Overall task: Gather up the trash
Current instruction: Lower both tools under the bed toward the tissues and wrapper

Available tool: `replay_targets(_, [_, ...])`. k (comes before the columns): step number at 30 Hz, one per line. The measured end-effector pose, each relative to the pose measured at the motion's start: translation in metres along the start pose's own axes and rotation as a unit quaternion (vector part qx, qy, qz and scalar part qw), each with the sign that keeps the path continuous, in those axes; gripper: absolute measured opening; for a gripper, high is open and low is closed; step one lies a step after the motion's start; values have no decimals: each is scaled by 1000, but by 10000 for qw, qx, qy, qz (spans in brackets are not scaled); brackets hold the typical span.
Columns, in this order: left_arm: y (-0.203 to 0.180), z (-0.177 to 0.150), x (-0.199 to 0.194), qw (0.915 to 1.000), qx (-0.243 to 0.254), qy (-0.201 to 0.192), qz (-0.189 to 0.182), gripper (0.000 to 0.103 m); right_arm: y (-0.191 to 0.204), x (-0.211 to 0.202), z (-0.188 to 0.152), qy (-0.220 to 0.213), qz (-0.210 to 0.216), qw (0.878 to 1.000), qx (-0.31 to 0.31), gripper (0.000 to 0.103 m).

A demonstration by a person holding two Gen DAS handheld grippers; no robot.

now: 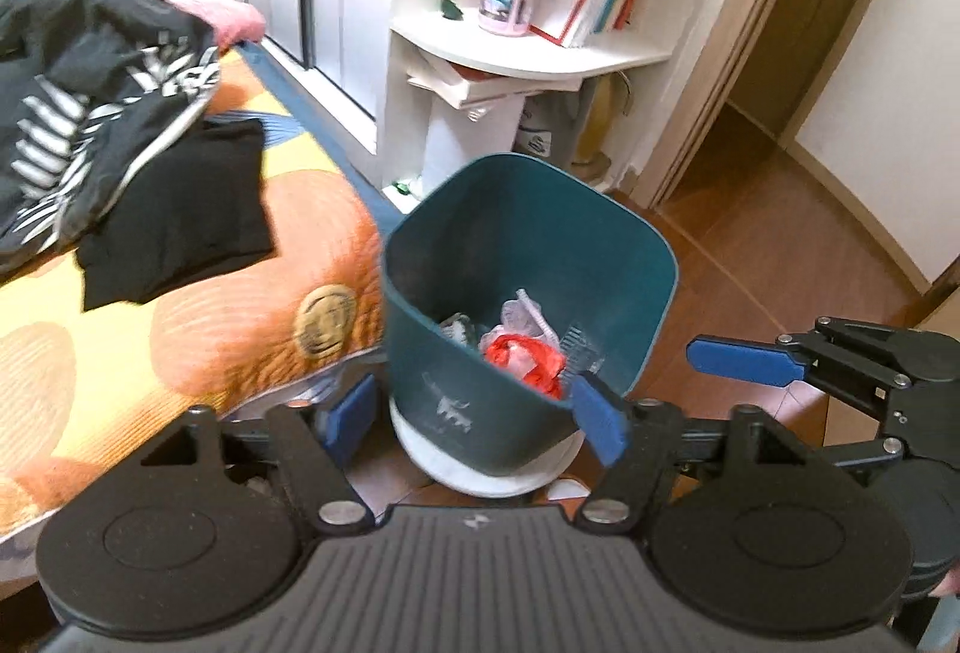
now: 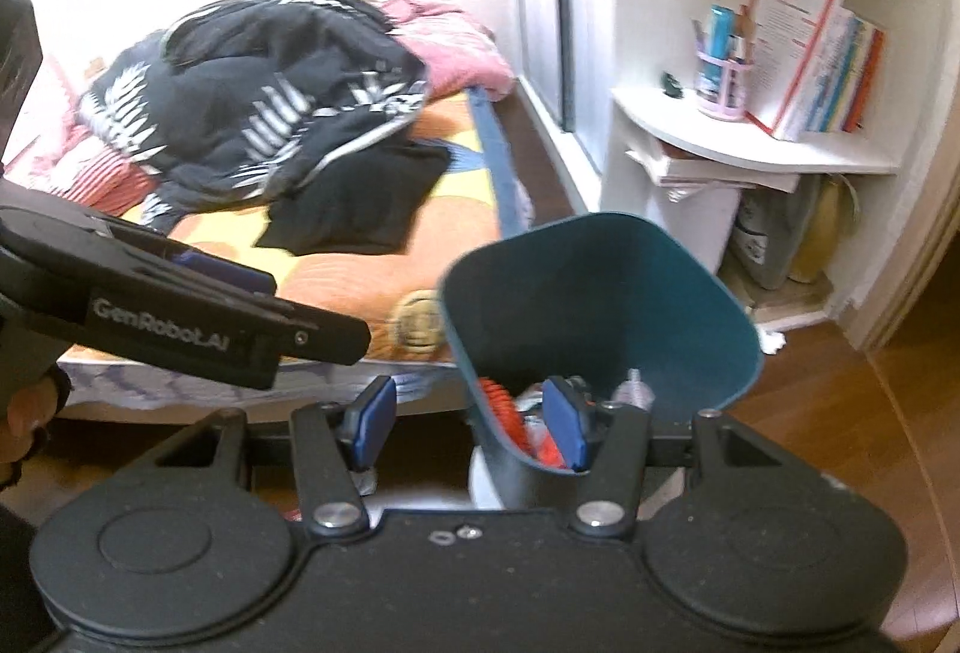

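Both of your tongs stand wide and hold nothing. The teal bin (image 1: 528,293) stands on the floor dead ahead at 12 o'clock of your left tongs (image 1: 474,422), tilted toward you, red trash (image 1: 528,359) inside. Your right tongs (image 2: 468,425) straddle its near rim, so I judge the right hand nearer.
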State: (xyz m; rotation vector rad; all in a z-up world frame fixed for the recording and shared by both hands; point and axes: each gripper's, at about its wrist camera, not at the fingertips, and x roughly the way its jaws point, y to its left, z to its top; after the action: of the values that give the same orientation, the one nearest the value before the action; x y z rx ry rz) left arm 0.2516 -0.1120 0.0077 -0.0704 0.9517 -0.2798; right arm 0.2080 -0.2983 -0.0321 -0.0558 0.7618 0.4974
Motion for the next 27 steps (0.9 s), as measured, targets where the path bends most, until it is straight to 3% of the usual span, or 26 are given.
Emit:
replay_targets(10, [76, -50, -34, 9973, -566, -212, 426, 87, 67, 19, -12, 311, 706, 9965, -330, 54])
replay_targets(12, [93, -60, -30, 9960, -693, -146, 548, 93, 80, 30, -19, 420, 809, 9951, -386, 54])
replay_targets(13, [102, -65, -27, 9954, -761, -102, 567, 97, 86, 36, -23, 479, 873, 9942, -394, 54])
replay_targets(17, [135, -89, -10, 9929, -1012, 8, 624, 98, 108, 71, -46, 932, 1088, 9885, -482, 54])
replay_targets(21, [170, -119, 20, 9877, -1376, 283, 686, 98, 121, 120, -78, 1546, 1024, 9820, -347, 54])
replay_targets(27, [218, -163, 74, 9762, -1770, 803, 958, 98, 135, 184, -113, 2132, 1037, 9712, -256, 54])
